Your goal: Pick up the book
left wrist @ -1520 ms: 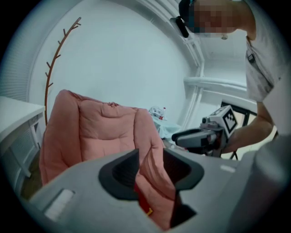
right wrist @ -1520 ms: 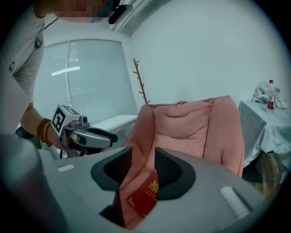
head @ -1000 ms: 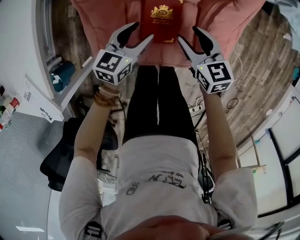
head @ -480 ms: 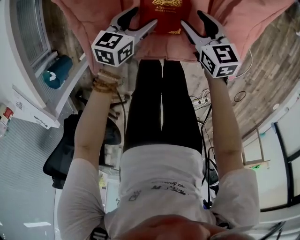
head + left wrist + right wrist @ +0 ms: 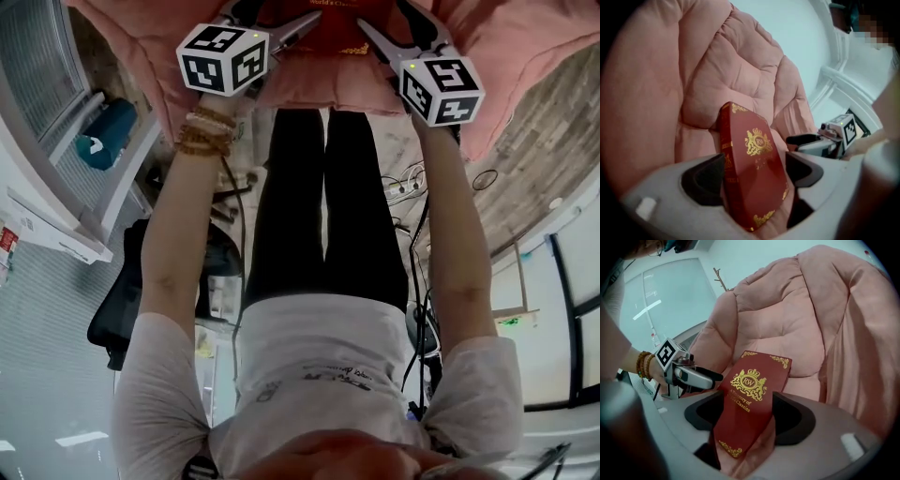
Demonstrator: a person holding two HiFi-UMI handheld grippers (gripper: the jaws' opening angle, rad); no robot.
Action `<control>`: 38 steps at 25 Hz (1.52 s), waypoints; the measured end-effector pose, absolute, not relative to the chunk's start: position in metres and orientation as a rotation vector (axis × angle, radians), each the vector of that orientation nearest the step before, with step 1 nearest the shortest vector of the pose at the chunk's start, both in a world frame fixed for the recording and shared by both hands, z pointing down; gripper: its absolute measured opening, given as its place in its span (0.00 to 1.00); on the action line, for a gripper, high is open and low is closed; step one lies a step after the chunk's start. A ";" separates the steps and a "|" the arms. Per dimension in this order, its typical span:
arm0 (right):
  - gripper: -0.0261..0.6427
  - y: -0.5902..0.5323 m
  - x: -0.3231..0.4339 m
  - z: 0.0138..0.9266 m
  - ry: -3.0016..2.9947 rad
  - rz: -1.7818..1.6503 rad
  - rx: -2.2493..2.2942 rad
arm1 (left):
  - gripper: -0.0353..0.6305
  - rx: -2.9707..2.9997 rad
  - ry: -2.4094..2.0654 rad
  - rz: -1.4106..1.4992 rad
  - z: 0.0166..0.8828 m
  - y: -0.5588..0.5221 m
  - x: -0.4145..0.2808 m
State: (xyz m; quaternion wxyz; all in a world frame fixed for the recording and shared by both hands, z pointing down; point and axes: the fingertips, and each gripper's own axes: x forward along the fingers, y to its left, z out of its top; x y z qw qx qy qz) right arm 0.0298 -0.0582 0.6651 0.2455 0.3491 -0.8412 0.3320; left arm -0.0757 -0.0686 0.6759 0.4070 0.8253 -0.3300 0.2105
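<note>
Book [image 5: 323,36], red with a gold crest and gold corner ornaments, rests on the seat of the pink padded chair [image 5: 525,47] at the top edge of the head view. The left claw [image 5: 277,14] is at its left side and the right claw [image 5: 384,14] at its right, both reaching up out of frame

In the left gripper view the book [image 5: 752,178] stands low in the centre, spine toward the left, between the jaws of the left claw [image 5: 754,174]. These are opening: the left pad is just beside the spine and the right pad stands apart from the cover. The other tool shows at the right edge, in front of the chair's cushions [image 5: 717,70]

In the right gripper view the book [image 5: 750,394] runs from centre to lower left between the opening jaws of the right claw [image 5: 750,420], released rather than clenched, with the pink backrest [image 5: 787,329] filling the upper right
</note>
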 end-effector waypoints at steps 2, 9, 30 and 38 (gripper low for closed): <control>0.54 -0.060 0.030 0.673 -2.293 0.913 0.946 | 0.68 2.072 -0.832 0.528 0.683 -0.070 -0.073; 0.55 -0.060 0.024 0.694 -2.285 0.935 0.919 | 0.76 1.987 -0.836 0.480 0.708 -0.076 -0.077; 0.55 -0.059 0.027 0.717 -2.282 0.930 0.930 | 0.69 2.042 -0.758 0.431 0.719 -0.076 -0.062; 0.56 -0.059 0.033 0.717 -2.287 0.939 0.931 | 0.58 2.033 -0.758 0.381 0.712 -0.078 -0.065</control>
